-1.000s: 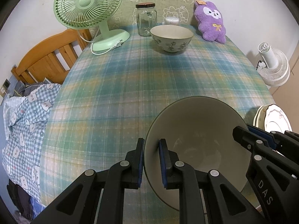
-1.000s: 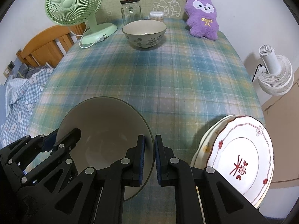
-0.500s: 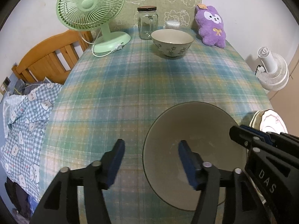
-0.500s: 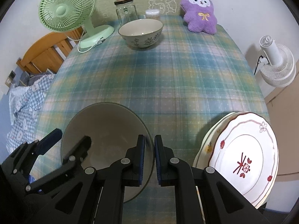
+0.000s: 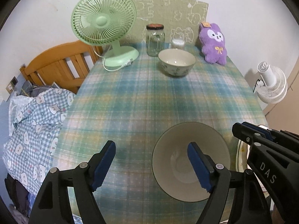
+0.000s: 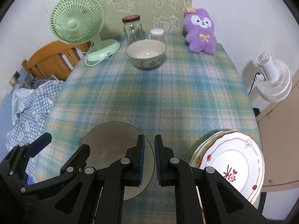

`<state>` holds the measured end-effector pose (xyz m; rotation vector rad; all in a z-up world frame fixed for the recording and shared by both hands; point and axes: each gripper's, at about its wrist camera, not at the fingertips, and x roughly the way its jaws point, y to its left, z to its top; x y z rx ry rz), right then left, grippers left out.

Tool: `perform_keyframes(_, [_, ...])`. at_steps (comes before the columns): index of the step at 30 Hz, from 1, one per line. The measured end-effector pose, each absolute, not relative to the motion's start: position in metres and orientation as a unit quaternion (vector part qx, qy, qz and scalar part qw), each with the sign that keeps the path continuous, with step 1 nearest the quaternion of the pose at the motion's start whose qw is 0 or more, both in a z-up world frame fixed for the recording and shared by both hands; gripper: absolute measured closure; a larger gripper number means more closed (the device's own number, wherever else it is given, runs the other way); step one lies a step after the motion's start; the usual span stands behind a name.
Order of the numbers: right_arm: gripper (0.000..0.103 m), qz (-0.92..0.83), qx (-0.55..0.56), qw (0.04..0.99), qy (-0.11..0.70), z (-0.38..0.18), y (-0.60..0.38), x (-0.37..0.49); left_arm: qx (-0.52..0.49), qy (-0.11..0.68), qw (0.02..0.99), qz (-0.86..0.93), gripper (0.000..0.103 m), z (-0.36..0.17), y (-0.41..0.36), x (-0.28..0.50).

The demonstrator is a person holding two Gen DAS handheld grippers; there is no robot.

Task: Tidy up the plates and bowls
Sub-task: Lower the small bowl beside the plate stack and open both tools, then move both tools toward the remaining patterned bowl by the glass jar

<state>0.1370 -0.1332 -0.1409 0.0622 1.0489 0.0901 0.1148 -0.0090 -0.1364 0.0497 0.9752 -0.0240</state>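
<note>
Above the near end of the checked tablecloth (image 5: pixel 149 97), both grippers are held pointing steeply down. The left gripper (image 5: pixel 151 158) is spread wide, its jaws having just been opening; one blue pad is seen over the bare cloth and the other over the inside of the grey bowl (image 5: pixel 190 160), with neither pressing on it, so the bowl is released and rests on the cloth. The right gripper (image 6: pixel 149 158) is closed to a narrow slit with nothing gripped; the grey bowl's right rim is seen behind its tips, and whether it is touched cannot be told. The near part of the grey bowl is hidden by the black fingers in both views. A stack of plates (image 6: pixel 231 162) lies at the near right corner of the table, the top one patterned in red and cut off by the gripper body. At the far end a flowered bowl (image 6: pixel 146 54) stands alone, with a glass jar (image 6: pixel 132 30), a small tub (image 6: pixel 157 35), a green fan (image 6: pixel 78 26) and a purple plush toy (image 6: pixel 200 31) behind it. A white fan (image 6: pixel 271 80) stands off the table to the right.
</note>
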Motion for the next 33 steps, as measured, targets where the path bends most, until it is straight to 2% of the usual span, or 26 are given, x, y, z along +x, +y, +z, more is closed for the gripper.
perform_keyframes(18, [0.089,0.024,0.008,0.89,0.455,-0.073,-0.117,0.143,0.024,0.418,0.908,-0.027,0.022,-0.073,0.007,0.128])
perform_keyframes(24, [0.064,-0.009,0.013,0.9,0.435,-0.056,-0.111,0.147,0.042,0.404,0.913,-0.03,0.022,-0.059,0.019,0.142])
perform_keyframes(26, [0.053,-0.019,0.019,0.904,0.428,-0.051,-0.112,0.15,0.044,0.403,0.914,-0.033,0.022,-0.056,0.023,0.148])
perform_keyframes(29, [0.043,-0.032,0.025,0.91,0.413,-0.042,-0.112,0.154,0.046,0.399,0.915,-0.041,0.022,-0.054,0.028,0.154])
perform_keyframes(33, [0.034,-0.044,0.027,0.918,0.393,-0.028,-0.111,0.162,0.05,0.392,0.917,-0.052,0.022,-0.049,0.027,0.164])
